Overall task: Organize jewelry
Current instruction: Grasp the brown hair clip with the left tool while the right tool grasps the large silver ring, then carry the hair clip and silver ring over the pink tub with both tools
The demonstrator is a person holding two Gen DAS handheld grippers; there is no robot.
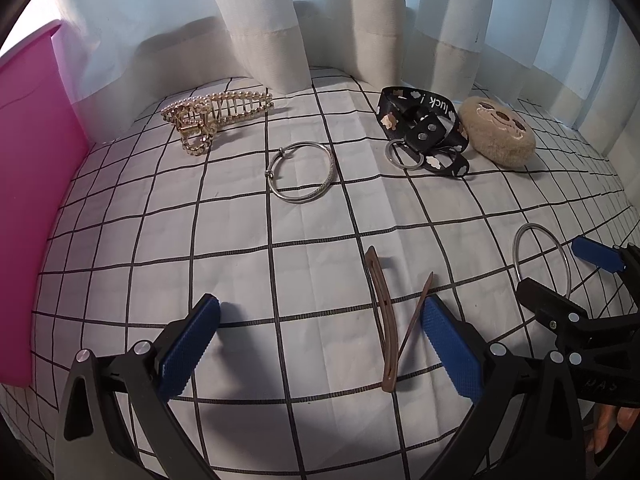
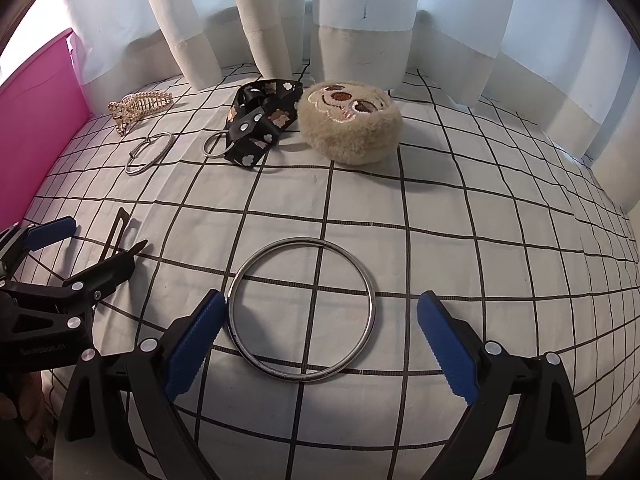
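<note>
With right gripper (image 2: 318,344) fingers spread, empty, bangle (image 2: 302,311) lies flat on checked cloth (image 2: 440,220), lower centre, touching left pad. Straddle one rim section, close slowly. Left gripper (image 1: 320,344) spread, empty; hair clip (image 1: 386,320) between fingers, lower centre.

The surface (image 2: 460,216) is covered by a white cloth with a black grid pattern; creases are visible. Behind it, white curtains (image 2: 360,20) hang in vertical folds, their lower hems reaching the cloth at the far edge. A flat pink panel (image 1: 28,200) stands upright along the left edge of the surface, touching the cloth and adjoining the leftmost curtain fold.
</note>
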